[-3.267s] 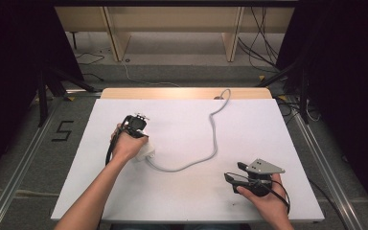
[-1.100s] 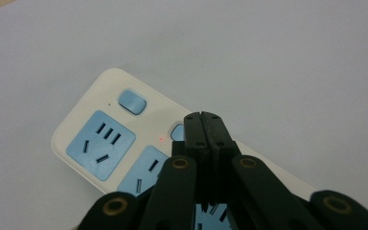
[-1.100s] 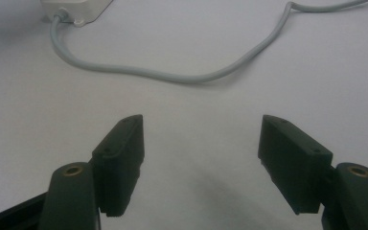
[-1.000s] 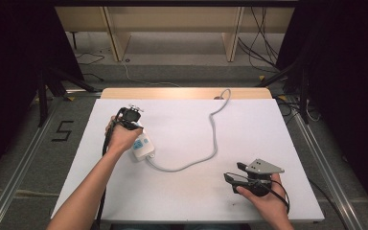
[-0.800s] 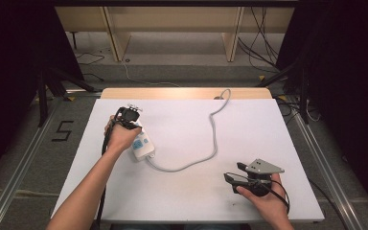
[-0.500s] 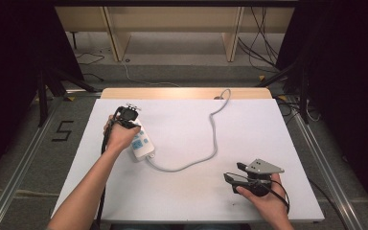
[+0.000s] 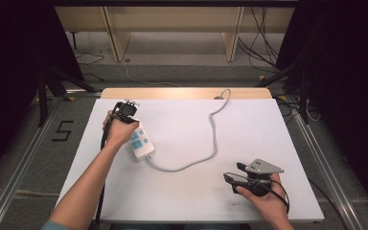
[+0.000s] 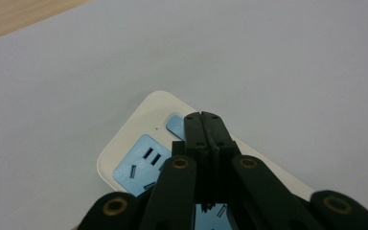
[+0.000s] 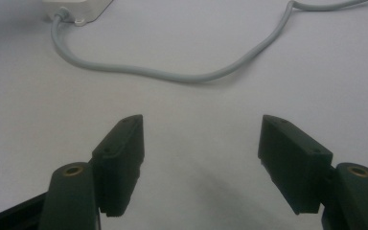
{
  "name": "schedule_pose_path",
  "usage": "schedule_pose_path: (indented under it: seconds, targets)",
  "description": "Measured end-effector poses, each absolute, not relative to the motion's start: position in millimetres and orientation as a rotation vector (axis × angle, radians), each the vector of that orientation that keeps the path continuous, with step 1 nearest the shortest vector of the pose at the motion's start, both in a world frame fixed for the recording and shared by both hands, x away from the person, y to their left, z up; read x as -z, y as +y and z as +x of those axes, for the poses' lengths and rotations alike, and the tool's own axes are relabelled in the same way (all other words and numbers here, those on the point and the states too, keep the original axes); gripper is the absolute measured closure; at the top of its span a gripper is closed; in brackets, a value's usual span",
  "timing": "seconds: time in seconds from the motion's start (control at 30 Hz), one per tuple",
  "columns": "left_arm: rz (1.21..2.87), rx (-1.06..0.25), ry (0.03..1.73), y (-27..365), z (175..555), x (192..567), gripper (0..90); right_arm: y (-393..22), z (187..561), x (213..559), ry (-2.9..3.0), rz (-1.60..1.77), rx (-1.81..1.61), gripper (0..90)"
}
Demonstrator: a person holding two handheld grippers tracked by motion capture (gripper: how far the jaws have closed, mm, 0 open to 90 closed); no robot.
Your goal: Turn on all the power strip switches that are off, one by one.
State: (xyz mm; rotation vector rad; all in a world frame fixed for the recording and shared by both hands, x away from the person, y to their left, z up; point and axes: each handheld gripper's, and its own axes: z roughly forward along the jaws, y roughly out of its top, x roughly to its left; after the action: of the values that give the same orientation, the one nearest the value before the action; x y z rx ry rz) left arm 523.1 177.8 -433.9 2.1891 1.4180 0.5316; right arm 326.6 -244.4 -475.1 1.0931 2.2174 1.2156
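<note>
A white power strip (image 7: 140, 142) with blue sockets lies on the white table (image 7: 249, 124), left of the middle. Its grey cable (image 7: 214, 139) curves right and then runs to the far edge. My left gripper (image 7: 132, 123), held in a hand at the strip's far end, is shut with nothing between its jaws. In the left gripper view its closed tips (image 8: 203, 119) sit over the small blue switch (image 8: 174, 123) at the end of the strip (image 8: 124, 143). My right gripper (image 7: 234, 172) rests at the front right, open and empty (image 9: 201, 139), facing the cable (image 9: 172, 74).
A strip of bare wood (image 7: 187, 92) shows along the table's far edge, with a wooden shelf frame (image 7: 172, 28) and loose floor cables behind. Metal rails (image 7: 24, 158) run along both sides. The left gripper's black cable (image 7: 101, 191) trails beside the forearm.
Since the earliest frame the left hand has drawn back toward the far left, uncovering the power strip. Over the last second it barely shifts. The right gripper has stayed put.
</note>
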Motion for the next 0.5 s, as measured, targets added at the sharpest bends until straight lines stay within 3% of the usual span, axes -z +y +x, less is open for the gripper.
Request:
schedule_pose_path:
  seconds: [0.5]
  targets:
    - [2.185, -0.560, 1.417, 179.6, 538.1, 437.2, 89.6, -245.2, 327.0, 475.3, 2.215, 1.102, -1.217, 33.8]
